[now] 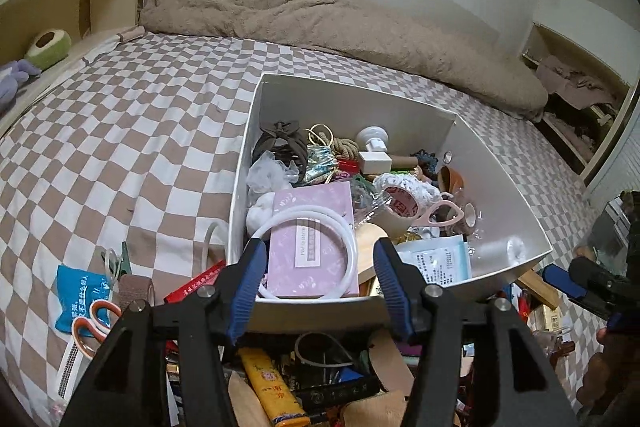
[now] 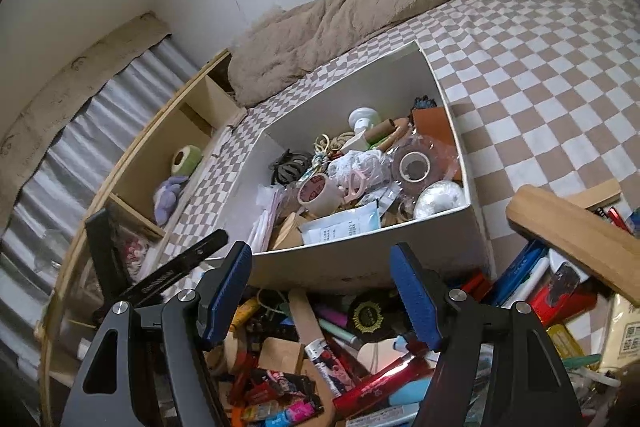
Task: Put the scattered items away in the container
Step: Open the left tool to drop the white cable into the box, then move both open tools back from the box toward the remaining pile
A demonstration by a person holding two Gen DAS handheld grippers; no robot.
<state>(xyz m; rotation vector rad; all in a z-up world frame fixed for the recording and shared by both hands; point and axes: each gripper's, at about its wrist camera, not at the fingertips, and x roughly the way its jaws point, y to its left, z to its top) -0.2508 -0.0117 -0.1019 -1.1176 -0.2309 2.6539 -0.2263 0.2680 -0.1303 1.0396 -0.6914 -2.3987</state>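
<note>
A white box (image 1: 496,163) stands on the checkered bed, filled with small items: a pink booklet (image 1: 310,227) under a white ring (image 1: 348,227), tape rolls, a hair tie. My left gripper (image 1: 316,287) is open and empty, hovering over the box's near edge. In the right wrist view the same box (image 2: 360,259) lies ahead. My right gripper (image 2: 320,291) is open and empty above a pile of scattered items (image 2: 320,359): pens, packets, wooden pieces. A wooden block (image 2: 576,235) lies at the right.
Scissors (image 1: 94,323), a blue packet (image 1: 80,295) and a brown roll (image 1: 134,291) lie left of the box. A yellow lighter (image 1: 268,387) lies below my left gripper. A beige blanket (image 1: 320,15) runs along the wall. A wooden shelf (image 2: 160,155) borders the bed.
</note>
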